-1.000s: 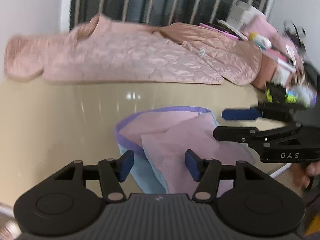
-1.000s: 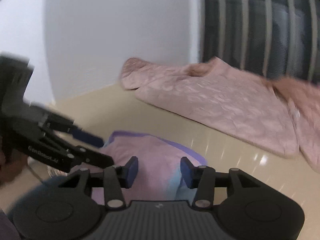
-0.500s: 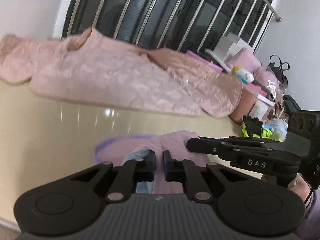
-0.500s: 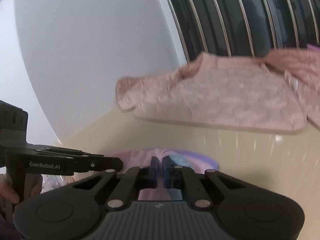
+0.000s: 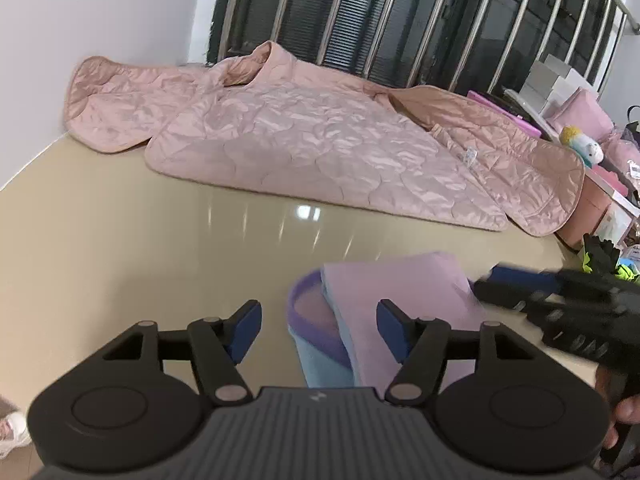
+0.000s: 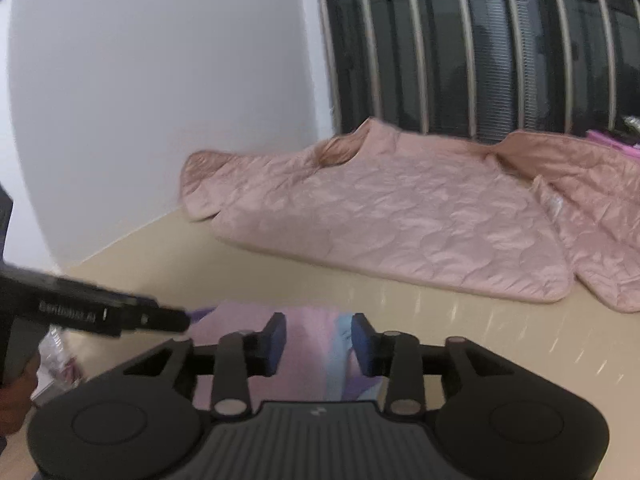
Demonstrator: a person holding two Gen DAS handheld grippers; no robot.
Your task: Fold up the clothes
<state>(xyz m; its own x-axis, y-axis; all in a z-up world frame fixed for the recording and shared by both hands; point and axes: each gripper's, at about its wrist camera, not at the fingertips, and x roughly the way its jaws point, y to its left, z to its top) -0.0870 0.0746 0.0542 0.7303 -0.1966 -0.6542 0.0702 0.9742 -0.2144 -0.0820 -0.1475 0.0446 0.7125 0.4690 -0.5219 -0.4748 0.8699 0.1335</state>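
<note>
Two grippers, both with jaws apart and nothing between them. Left gripper (image 5: 319, 326) spread wide, blue pads clear of the cloth; right gripper (image 6: 319, 342) also parted, somewhat less. Right gripper also shows in left view at right edge, blurred.

Small garment (image 5: 384, 312) lies on beige table (image 5: 140, 248), near edge, just under both grippers. Pink-lilac panel on top, purple trim and light blue layer showing at its left side. In right view same garment (image 6: 304, 344) sits between that gripper's pads, but below them, not pinched. Looks already doubled over: layers stacked, outline compact.

Pink quilted jacket (image 5: 320, 144) spread flat at far side of table, against wall and barred window, well apart from small garment. Sleeve folded out to left, front open to right. Appears untouched by any fold.

Clutter of boxes and toys (image 5: 580, 140) beyond right end of table. Not part of task.

Judgement of step: a fold on small garment seems just set down, both tools free of it. Either one more fold remains or it is done; cannot tell from its shape alone.

Next move, as I read it: if folding again, each gripper needs to drop to a near corner or edge, close on all layers together, then carry them over evenly. Otherwise reach across to jacket, starting with a sleeve. Thin cloth on glossy table may slide, so grip low and lift little.
</note>
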